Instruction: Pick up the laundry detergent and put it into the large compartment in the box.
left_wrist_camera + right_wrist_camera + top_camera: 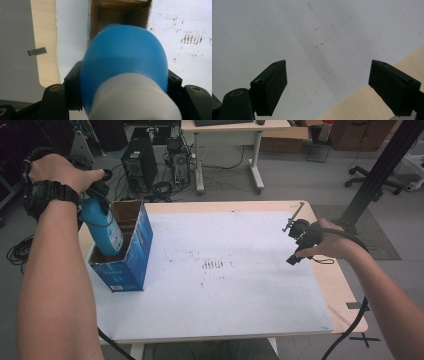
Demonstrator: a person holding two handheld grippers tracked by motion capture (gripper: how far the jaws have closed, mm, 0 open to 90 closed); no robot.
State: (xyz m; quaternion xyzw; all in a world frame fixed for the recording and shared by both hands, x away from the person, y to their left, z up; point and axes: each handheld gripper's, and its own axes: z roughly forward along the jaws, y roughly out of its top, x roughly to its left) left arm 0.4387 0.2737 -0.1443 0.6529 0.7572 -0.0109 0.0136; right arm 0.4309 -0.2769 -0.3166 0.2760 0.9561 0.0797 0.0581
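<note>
The left hand-held gripper (95,195) is clamping a blue bottle (102,227) by its upper part, with the jaws pressing on either side of the blue shoulder just below the white cap (135,100). The bottle is standing tilted, its lower end sitting inside the open top of a blue cardboard box (127,255). In the left gripper view the bottle's body is pointing down into the brown inside of the box (120,12). The box is resting near the left edge of the bench (320,285), on the white sheet (225,285) that is covering most of the bench top, closer to the far left corner than to the near one.

The right hand-held gripper (296,242) is hovering near the right edge of the bench, well apart from the box and the bottle. Its jaws are standing wide, with nothing between them; in the right gripper view they are framing the bare white sheet (317,45) and a strip of the wooden bench edge (362,105).

A dark wristwatch (47,195) is sitting on the left wrist.
</note>
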